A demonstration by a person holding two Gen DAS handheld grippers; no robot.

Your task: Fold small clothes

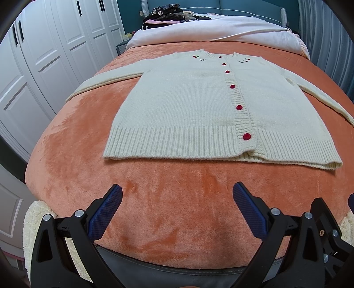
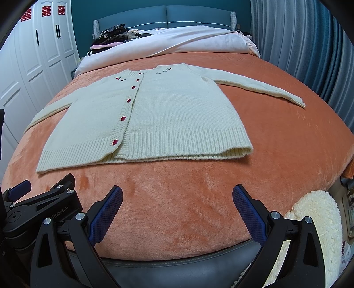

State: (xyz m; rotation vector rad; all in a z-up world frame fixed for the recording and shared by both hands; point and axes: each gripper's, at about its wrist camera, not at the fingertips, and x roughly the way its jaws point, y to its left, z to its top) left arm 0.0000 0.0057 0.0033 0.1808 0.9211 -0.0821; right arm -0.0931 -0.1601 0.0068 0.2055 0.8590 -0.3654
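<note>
"robot.ai" on the left claw [image 2: 20, 188] body (red 囍 on wardrobe doors [image 2: 44, 39])

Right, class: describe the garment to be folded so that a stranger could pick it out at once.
Start at the bed under its orange plush blanket. Flat in the middle, sleeves spread, lies a cream knitted cardigan. Its red buttons and cherry embroidery at the neck set it apart from the dark clothes pile by the headboard.

Home bedroom: bed [image 2: 276, 141] w/ headboard [image 2: 168, 15], wardrobe [image 1: 44, 66], curtains [image 2: 309, 44].
</note>
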